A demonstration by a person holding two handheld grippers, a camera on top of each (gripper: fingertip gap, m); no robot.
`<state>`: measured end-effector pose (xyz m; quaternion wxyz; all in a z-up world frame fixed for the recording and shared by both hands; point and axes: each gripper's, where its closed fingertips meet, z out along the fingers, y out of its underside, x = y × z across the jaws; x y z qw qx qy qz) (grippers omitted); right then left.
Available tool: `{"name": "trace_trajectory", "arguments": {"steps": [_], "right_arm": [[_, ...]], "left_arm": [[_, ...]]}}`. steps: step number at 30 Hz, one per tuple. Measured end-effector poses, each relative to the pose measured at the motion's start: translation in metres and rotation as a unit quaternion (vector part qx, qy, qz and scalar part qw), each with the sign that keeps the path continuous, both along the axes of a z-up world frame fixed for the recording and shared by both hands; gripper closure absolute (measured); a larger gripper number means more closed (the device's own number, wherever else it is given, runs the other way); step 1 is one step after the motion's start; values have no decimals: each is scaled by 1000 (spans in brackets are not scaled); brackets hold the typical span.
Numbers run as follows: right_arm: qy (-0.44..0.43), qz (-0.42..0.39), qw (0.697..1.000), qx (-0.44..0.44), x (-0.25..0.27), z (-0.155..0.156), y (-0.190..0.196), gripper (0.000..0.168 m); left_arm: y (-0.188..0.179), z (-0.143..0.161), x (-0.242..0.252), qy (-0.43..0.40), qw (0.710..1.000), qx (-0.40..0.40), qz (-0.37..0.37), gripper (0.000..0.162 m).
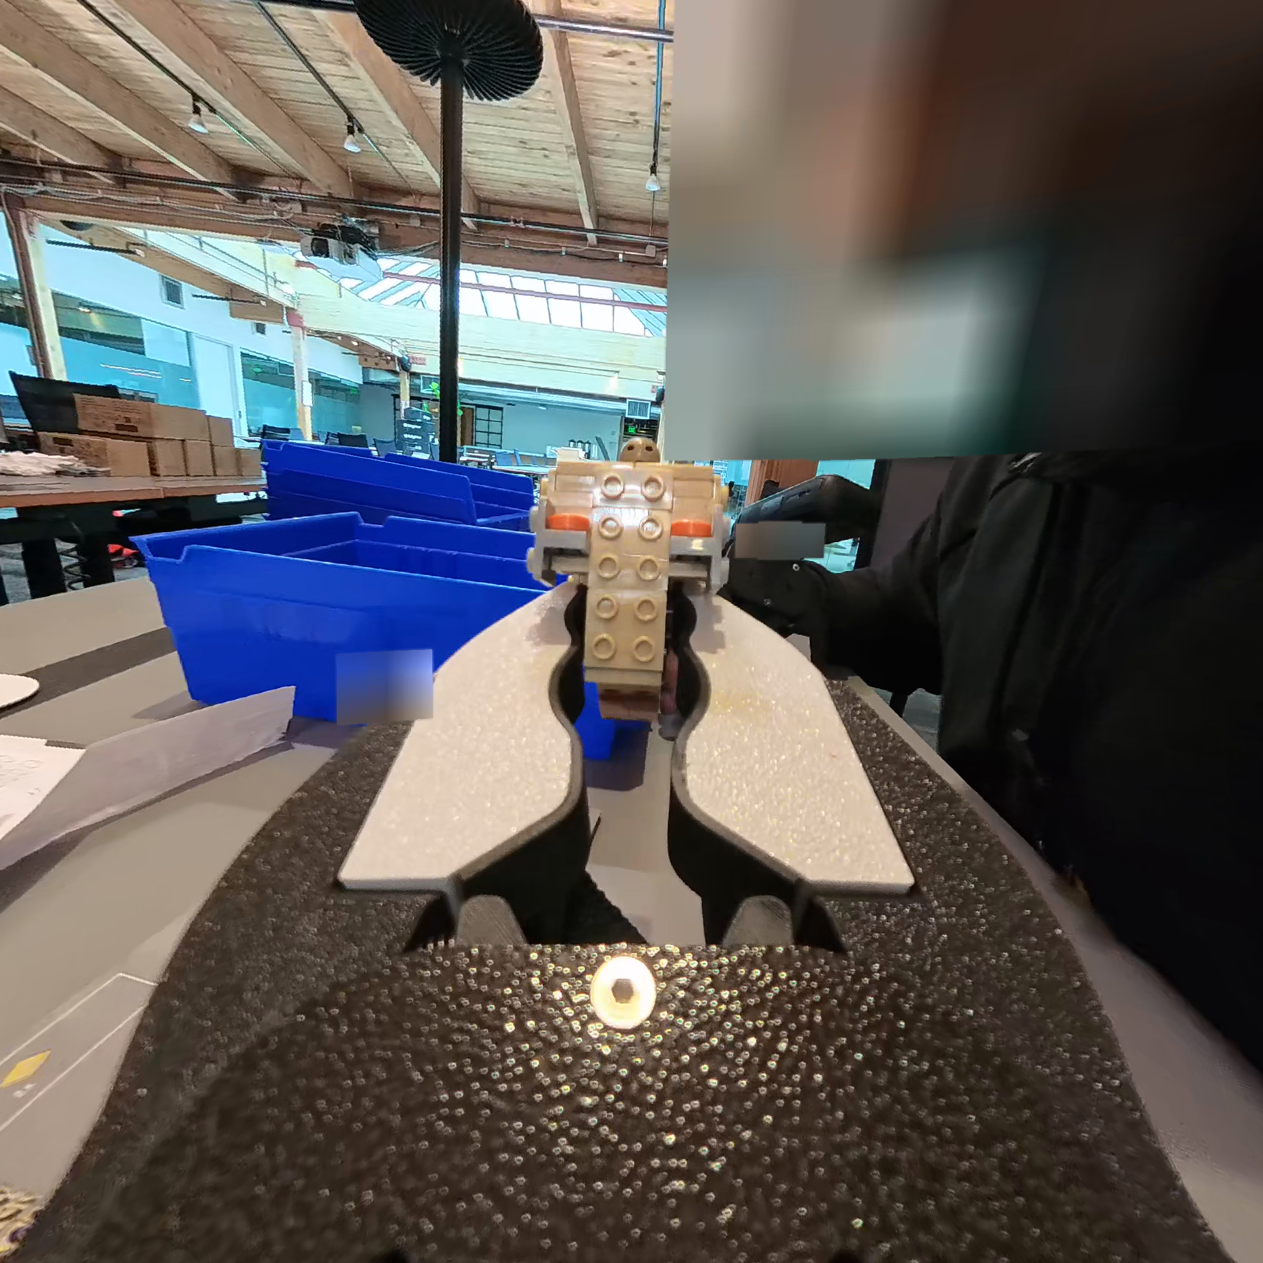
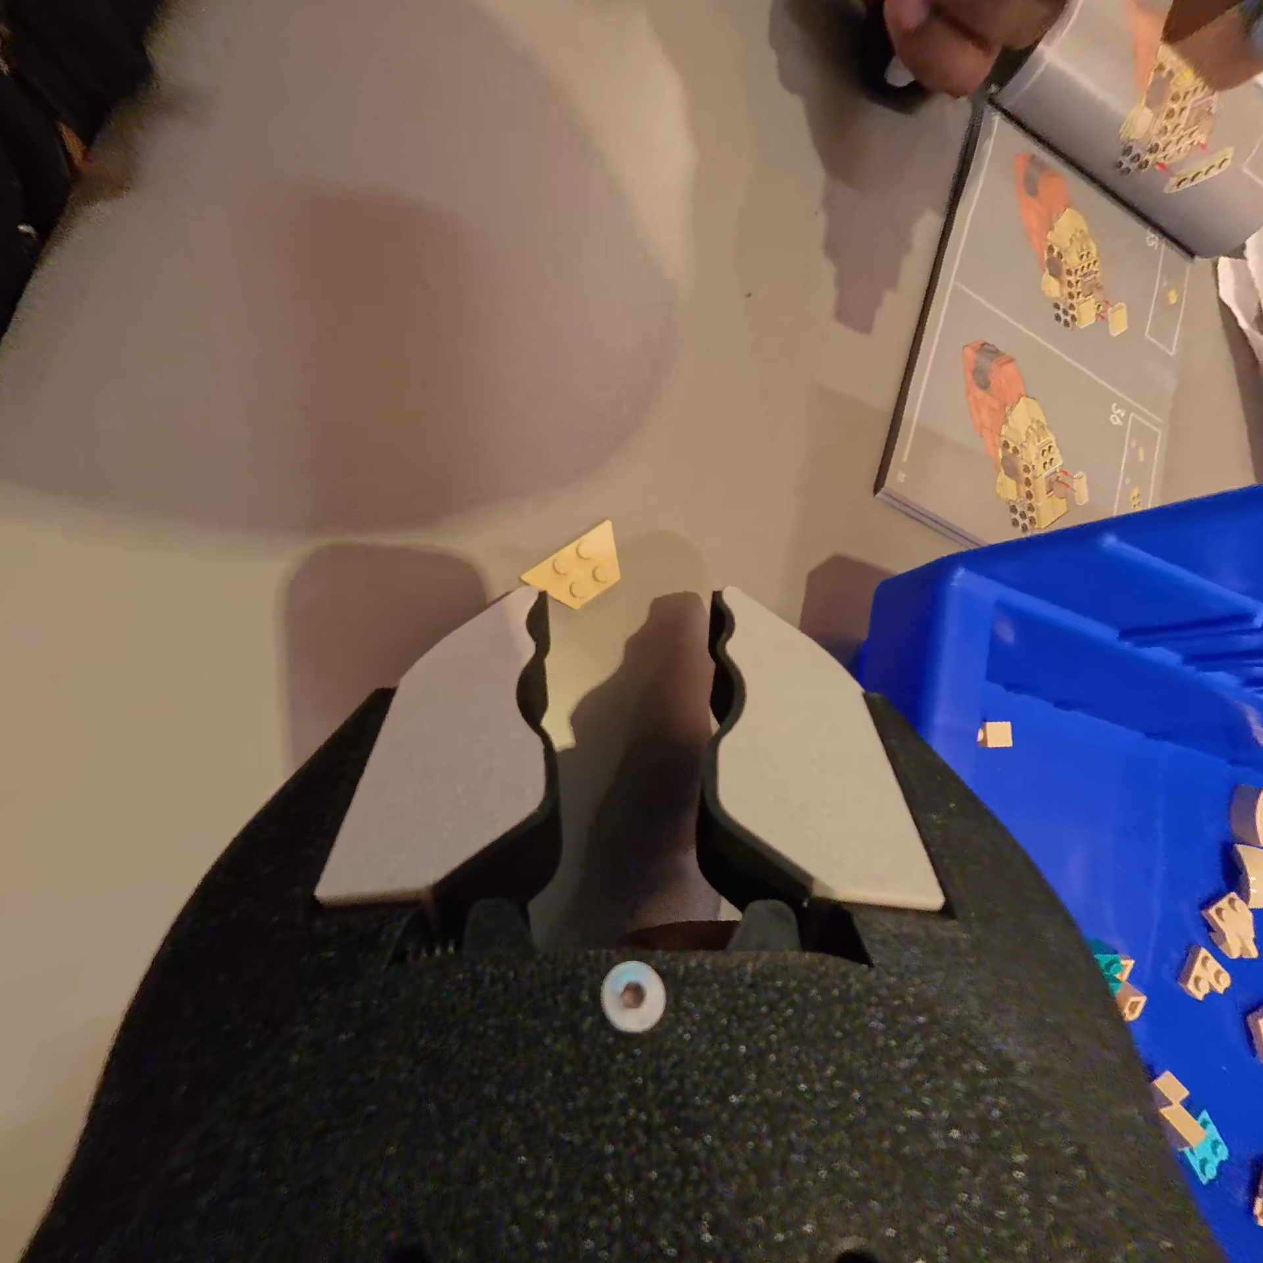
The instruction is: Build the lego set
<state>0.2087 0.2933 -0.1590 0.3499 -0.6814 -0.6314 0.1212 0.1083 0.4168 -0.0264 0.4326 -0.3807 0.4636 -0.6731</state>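
At frame centre, our left gripper clamps the half-built tan model, stiff but liable to shed pieces. Our right gripper, jaws wide, hovers by a light, thin tan wedge plate on the table; we'd pinch its edges.

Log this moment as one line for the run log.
left gripper: shut on tan lego model | right gripper: open, above table, near tan wedge plate | blue bin: loose pieces
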Motion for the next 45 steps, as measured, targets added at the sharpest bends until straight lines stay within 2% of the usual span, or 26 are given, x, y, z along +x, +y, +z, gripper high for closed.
{"name": "trace_trajectory", "arguments": {"steps": [8, 20, 23, 32, 42, 45], "right_arm": [[23, -4, 1000, -2, 0, 4, 6, 122], [14, 18, 1000, 7, 7, 5, -3, 108], [29, 19, 999, -9, 6, 8, -6, 111], [-12, 28, 998, -57, 11, 0, -24, 127], [-6, 67, 995, -75, -14, -4, -40, 130], [16, 58, 996, -60, -15, 2, -32, 130]], "left_arm": [[2, 4, -3, -17, 999, -22, -27, 140], [-13, 5, -6, -30, 998, -18, -59, 140], [-13, 7, -8, -34, 997, -30, -62, 140], [-10, 8, -12, -39, 997, -46, -55, 140], [-10, 8, -10, -34, 997, -45, -49, 140], [-13, 8, -10, -37, 997, -48, -55, 141]]}}
